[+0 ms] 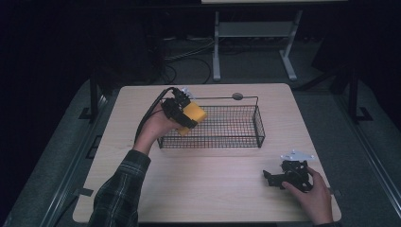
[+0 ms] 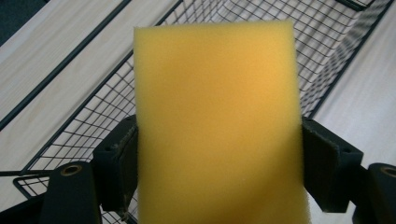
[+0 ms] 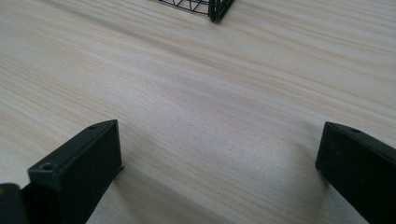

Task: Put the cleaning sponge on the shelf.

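A yellow sponge (image 1: 193, 116) hangs over the left end of a black wire basket (image 1: 236, 138), with my left gripper (image 1: 189, 118) shut on it. In the left gripper view the sponge (image 2: 217, 121) is pressed between the two black jaws, and the basket (image 2: 327, 51) lies below it. My right gripper (image 1: 272, 178) rests low on the table near the front right, held by a hand. In the right gripper view my right gripper (image 3: 219, 163) stands open with bare wood between its jaws and a corner of the basket (image 3: 215, 8) at the top edge.
The light wooden table (image 1: 208, 189) has the basket across its middle. A grey round cap (image 1: 237, 96) sits at the table's back edge. Beyond the table a white table frame (image 1: 255, 33) and cables (image 1: 189, 56) lie on a dark floor.
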`<action>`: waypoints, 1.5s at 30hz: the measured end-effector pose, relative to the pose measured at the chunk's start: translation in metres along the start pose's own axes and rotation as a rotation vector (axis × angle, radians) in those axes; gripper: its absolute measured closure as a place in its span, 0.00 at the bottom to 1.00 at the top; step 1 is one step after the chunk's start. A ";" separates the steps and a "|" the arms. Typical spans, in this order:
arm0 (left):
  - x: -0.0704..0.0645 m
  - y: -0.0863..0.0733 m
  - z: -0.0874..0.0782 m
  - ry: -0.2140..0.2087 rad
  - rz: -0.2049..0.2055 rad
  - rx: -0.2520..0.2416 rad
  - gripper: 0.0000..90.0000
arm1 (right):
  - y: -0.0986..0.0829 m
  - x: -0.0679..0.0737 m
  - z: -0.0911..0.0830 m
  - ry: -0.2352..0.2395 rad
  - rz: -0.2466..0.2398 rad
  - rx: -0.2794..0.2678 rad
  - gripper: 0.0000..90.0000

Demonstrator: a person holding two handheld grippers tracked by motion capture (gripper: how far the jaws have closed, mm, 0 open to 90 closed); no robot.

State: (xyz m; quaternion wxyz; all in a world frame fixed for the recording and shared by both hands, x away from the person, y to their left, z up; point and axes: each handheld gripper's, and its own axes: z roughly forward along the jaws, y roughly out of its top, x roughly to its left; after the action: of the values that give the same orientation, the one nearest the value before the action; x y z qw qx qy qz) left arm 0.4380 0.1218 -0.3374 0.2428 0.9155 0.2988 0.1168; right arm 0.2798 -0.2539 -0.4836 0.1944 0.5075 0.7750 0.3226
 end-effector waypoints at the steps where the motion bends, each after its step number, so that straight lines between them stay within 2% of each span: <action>1: 0.002 -0.001 0.001 0.003 -0.004 0.004 0.26 | 0.000 0.000 0.000 0.000 0.001 0.000 0.00; 12: 0.021 -0.009 0.010 0.036 -0.051 0.009 0.26 | 0.000 0.000 0.000 0.000 0.000 0.000 0.00; 22: 0.033 -0.016 0.024 0.039 -0.072 0.028 0.26 | 0.000 0.000 0.000 0.000 -0.001 0.000 0.00; 27: 0.035 -0.018 0.032 0.042 -0.073 0.052 0.26 | 0.000 0.000 0.000 0.000 -0.001 -0.001 0.00; 30: 0.035 -0.021 0.038 0.030 -0.091 0.048 0.26 | 0.000 0.000 0.000 0.000 -0.001 0.000 0.00; 45: 0.036 -0.029 0.056 0.022 -0.100 0.094 0.26 | 0.000 0.000 0.000 0.000 -0.001 -0.001 0.00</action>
State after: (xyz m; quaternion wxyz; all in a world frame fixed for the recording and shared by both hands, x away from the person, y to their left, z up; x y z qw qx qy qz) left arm 0.4726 0.1429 -0.3982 0.2019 0.9084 0.3520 0.1002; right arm 0.2799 -0.2539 -0.4837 0.1946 0.5069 0.7752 0.3229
